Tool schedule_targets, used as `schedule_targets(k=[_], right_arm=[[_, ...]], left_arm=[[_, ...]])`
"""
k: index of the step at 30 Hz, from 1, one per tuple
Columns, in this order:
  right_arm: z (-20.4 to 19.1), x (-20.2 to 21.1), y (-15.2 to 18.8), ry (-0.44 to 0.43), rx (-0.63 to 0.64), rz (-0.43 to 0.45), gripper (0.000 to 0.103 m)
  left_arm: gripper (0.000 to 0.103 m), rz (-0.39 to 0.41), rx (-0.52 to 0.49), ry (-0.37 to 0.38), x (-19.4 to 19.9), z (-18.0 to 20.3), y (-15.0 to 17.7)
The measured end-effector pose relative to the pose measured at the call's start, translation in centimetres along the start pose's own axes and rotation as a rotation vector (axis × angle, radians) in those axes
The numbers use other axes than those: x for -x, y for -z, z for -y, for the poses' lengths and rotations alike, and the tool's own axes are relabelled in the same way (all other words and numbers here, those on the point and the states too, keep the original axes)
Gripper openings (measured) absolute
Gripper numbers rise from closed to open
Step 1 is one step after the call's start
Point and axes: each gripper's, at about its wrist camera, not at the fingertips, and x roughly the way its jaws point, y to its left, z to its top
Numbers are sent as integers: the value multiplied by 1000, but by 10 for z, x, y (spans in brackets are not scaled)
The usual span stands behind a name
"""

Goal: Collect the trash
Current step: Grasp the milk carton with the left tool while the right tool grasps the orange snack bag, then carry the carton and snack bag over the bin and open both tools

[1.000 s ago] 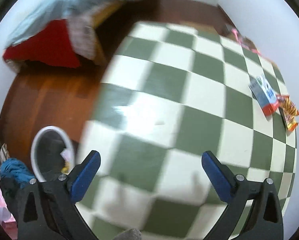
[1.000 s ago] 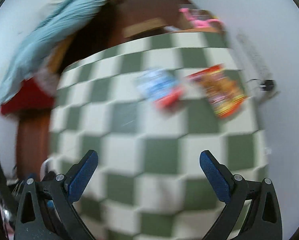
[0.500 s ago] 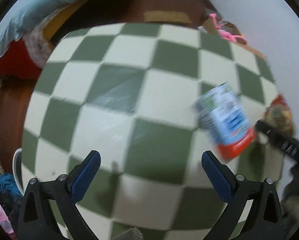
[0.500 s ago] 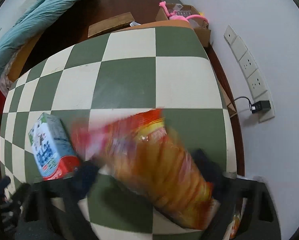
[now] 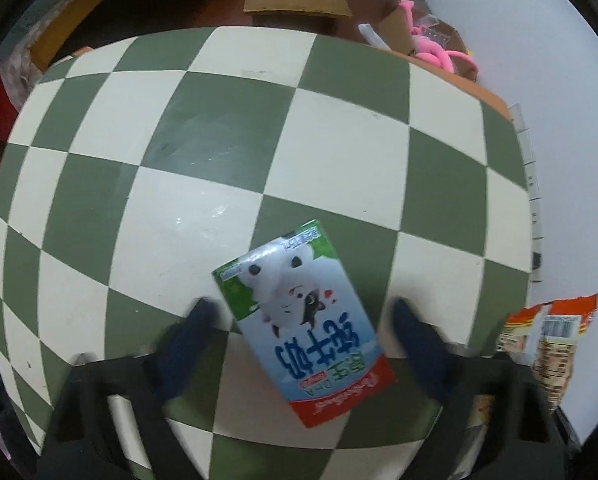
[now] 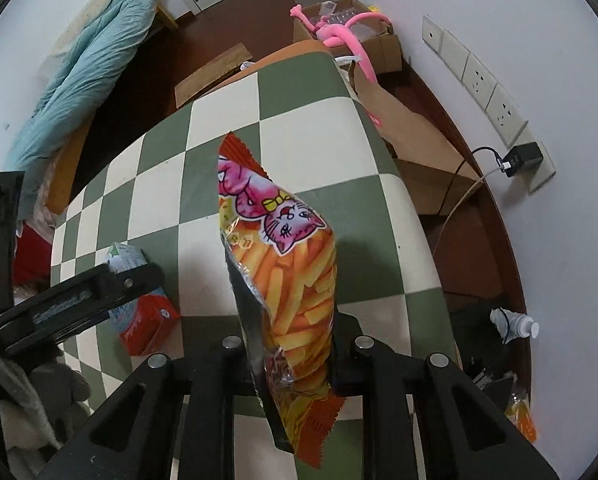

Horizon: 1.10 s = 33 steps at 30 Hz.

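Note:
A milk carton point(image 5: 305, 322) with a cartoon print and red base lies flat on the green and cream checked table point(image 5: 227, 128). My left gripper point(image 5: 305, 334) is open, its blue fingers blurred on either side of the carton. My right gripper point(image 6: 293, 344) is shut on an orange snack bag point(image 6: 283, 264) with a pink cat print and holds it above the table. The bag's edge shows in the left wrist view point(image 5: 547, 340). The carton also shows in the right wrist view point(image 6: 145, 320), under my left gripper's arm.
A cardboard box with a pink toy point(image 6: 347, 36) sits past the table's far end. Brown paper point(image 6: 411, 128), a cable and wall sockets point(image 6: 479, 76) are on the right. A blue duvet point(image 6: 83, 84) lies on a bed at far left. A bottle point(image 6: 515, 326) lies on the floor.
My left gripper moved right and down so its fingers now flank the carton. My right gripper closed on the snack bag and lifted it off the table.

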Motion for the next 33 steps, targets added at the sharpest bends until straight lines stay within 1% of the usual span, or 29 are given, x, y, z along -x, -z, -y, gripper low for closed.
schedule_targets(k=[1, 5, 8, 10, 12, 16, 17, 18, 20, 24, 27, 29, 30, 33], right_arm=[[-1, 2, 2, -2, -3, -1, 22], [-3, 4, 13, -14, -6, -9, 21], [-10, 7, 20, -27, 9, -11, 21], [-17, 13, 27, -40, 21, -7, 21], [-26, 21, 34, -56, 36, 5, 20], [-52, 43, 53, -102, 72, 27, 20], [-62, 50, 58, -117, 87, 34, 20], [-72, 56, 64, -132, 101, 39, 20], [-94, 68, 73, -160, 131, 46, 20], [-144, 91, 97, -226, 203, 55, 20], [-191, 106, 119, -278, 267, 51, 20], [-225, 114, 134, -307, 315, 46, 20], [-238, 117, 143, -319, 335, 43, 20], [-286, 122, 170, -358, 398, 22, 20]], left_arm=[[63, 27, -9, 6, 5, 1, 3], [60, 104, -44, 15, 28, -6, 20], [59, 172, -81, 13, 54, -16, 34], [59, 217, -98, 17, 75, -27, 45], [59, 255, -105, 19, 91, -37, 49], [59, 334, -123, 21, 134, -71, 72], [59, 350, -127, 17, 140, -78, 73], [59, 373, -126, 14, 155, -91, 81], [59, 399, -118, 21, 166, -111, 84], [59, 463, -84, 26, 204, -163, 109], [58, 494, -61, 24, 223, -198, 122], [58, 517, -36, 17, 238, -230, 134], [58, 522, -27, 15, 240, -239, 137], [58, 543, 28, 0, 257, -291, 157]])
